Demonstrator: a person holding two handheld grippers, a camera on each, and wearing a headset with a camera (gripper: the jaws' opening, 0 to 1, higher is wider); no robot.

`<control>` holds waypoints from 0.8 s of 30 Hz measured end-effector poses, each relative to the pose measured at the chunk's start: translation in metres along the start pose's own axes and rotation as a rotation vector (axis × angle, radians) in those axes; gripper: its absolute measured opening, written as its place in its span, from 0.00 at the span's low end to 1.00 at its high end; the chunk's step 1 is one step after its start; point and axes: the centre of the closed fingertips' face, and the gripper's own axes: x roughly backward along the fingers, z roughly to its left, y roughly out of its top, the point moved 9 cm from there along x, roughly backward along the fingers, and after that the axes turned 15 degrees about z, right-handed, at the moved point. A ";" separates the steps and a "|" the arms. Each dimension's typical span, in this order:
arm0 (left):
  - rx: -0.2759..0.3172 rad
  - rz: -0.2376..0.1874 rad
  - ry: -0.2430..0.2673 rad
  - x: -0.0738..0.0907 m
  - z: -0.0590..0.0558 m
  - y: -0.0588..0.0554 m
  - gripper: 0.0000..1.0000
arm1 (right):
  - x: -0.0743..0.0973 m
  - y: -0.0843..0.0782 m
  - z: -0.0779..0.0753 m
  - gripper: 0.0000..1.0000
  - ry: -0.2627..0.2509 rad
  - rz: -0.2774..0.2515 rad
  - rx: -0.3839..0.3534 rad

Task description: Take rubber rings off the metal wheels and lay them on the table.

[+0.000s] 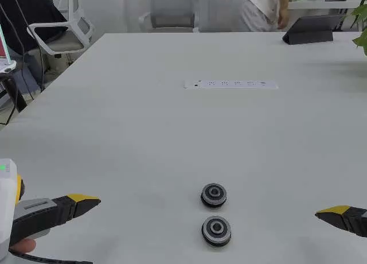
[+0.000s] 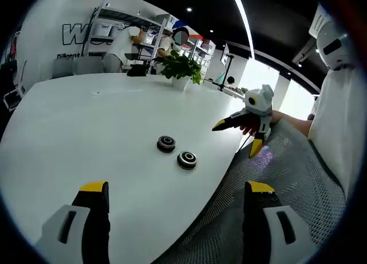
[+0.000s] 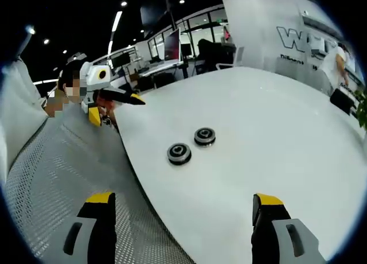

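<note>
Two small metal wheels, each with a black rubber ring around its rim, lie flat on the white table [image 1: 143, 120]. The farther wheel [image 1: 214, 195] [image 2: 166, 143] [image 3: 205, 136] sits just behind the nearer wheel [image 1: 216, 231] [image 2: 187, 159] [image 3: 179, 153]. My left gripper [image 1: 85, 232] [image 2: 178, 189] [image 3: 117, 99] hovers open at the table's near left, well apart from the wheels. My right gripper [image 1: 343, 217] [image 3: 184, 198] [image 2: 243, 121] stands open at the near right, also apart from them. Nothing is between either pair of jaws.
A white power strip [image 1: 231, 84] lies mid-table, far behind the wheels. A dark tablet stand [image 1: 308, 31] and plant leaves [image 1: 361, 23] sit at the far right. An office chair [image 1: 60, 37] stands off the left edge. A person [image 1: 261, 8] stands beyond the far edge.
</note>
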 end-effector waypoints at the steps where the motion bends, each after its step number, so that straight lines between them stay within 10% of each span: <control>1: 0.000 0.000 0.001 0.000 0.000 0.000 0.95 | 0.000 0.000 0.000 0.99 0.000 0.002 0.000; 24: 0.008 -0.007 -0.010 -0.001 -0.001 0.000 0.95 | 0.000 -0.001 -0.002 0.99 -0.002 0.002 -0.011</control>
